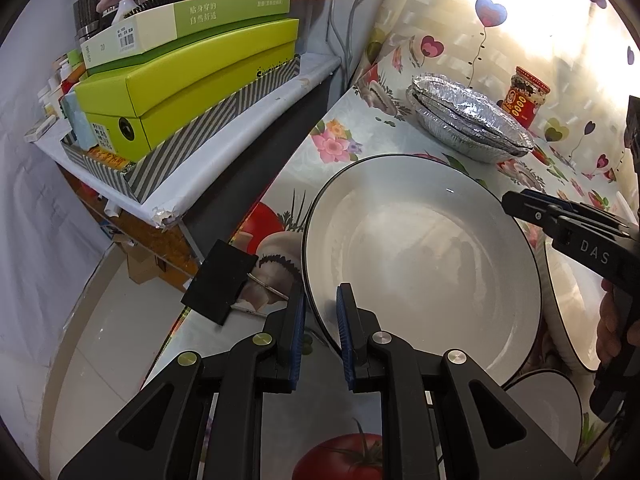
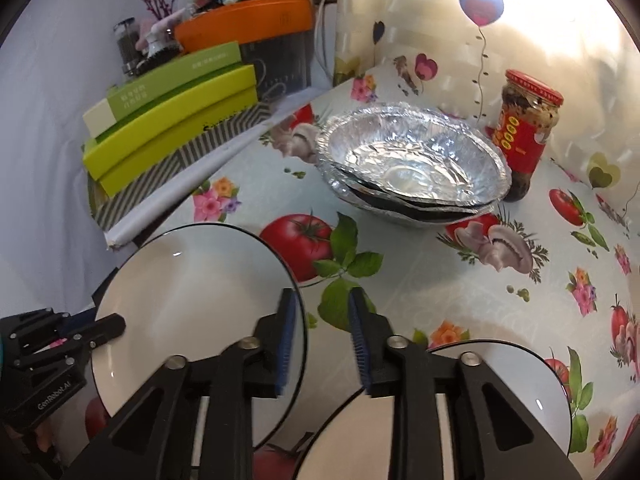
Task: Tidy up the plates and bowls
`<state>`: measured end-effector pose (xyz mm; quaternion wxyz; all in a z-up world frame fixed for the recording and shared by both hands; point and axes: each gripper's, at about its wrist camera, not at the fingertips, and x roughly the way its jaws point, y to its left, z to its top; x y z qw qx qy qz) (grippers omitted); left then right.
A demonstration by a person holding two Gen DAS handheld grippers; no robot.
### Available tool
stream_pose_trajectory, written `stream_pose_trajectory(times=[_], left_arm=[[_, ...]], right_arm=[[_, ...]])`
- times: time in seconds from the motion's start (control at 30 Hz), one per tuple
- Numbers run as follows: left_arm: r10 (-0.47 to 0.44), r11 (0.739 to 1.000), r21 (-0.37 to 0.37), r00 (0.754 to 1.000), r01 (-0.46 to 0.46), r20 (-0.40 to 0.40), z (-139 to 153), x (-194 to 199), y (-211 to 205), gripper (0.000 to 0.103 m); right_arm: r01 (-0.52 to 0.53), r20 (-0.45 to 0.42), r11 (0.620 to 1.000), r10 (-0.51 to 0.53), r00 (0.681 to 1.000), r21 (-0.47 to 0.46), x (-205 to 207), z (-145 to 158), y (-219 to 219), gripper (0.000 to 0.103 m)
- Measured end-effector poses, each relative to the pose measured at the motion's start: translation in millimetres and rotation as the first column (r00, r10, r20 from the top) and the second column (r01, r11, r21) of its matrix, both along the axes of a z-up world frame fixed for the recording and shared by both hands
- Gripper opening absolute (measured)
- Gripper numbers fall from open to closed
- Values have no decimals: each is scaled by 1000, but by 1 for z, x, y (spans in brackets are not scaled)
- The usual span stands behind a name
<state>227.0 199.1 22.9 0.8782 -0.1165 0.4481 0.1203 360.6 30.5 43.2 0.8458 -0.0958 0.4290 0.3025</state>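
**Left tongs keep the plate while the right ones let go**

Printed oilcloth, all tomatoes, mushrooms and flowers, covers the worktop (image 2: 460, 300) where the crockery is being sorted. Nearest, the left tongs (image 1: 322, 322) are clenched on the near rim of a white plate (image 1: 420, 260) with a thin dark edge; one pad sits outside the rim and one inside, and the plate looks tilted up off the cloth. The right tongs (image 2: 322, 334) stand released: their blue pads are apart, the left one lies over the plate's far edge and nothing is pinched between them. Just below them a second white dish (image 2: 500, 380) lies on the cloth, and in the left view the rim of another (image 1: 560, 392) peeps out under the held plate.

Since only one pair now carries the plate, I would judge the safe course is to hold it steady, lower it squarely over the dish below and release only once it sits flat; a one-sided hold on a glazed rim could let it swing or slip.

Further back a stack of foil trays (image 2: 412, 164) stands beside a red-labelled jar (image 2: 524, 136), well clear of the plates. Off to the left a shelf (image 1: 240, 120) holds green boxes (image 1: 192, 80) with an orange container (image 2: 244, 20) behind, and heart-patterned film covers the bright wall.
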Motion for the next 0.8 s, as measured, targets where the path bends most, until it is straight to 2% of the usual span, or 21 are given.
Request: stream_pose_trajectory(times=[0.2,0.4,0.47,0.57,0.8], left_arm=[[-1,1000,-7,1000,1,6,-1,-1,2,17],[-1,1000,-9,1000,2,9,-1,-2,2,17],[-1,1000,-13,1000,1,10,-1,-2,2,17],[-1,1000,-15,1000,2,11,-1,-3,2,17],[-2,1000,-11,1000,2,11,-1,-2,2,17]], right_arm=[[-2,-26,1000,2,1000,-17,3,-8,0,39],[-51,-41,998,50,998,-25,-2,-12,5,38],[-67,-45,997,65,997,-29,-5,-13,8,24],[-76,-42,997,74,996,-34,-7,-14,10,13],[-72,-48,997,71,996,-28,-8,-15,11,10]])
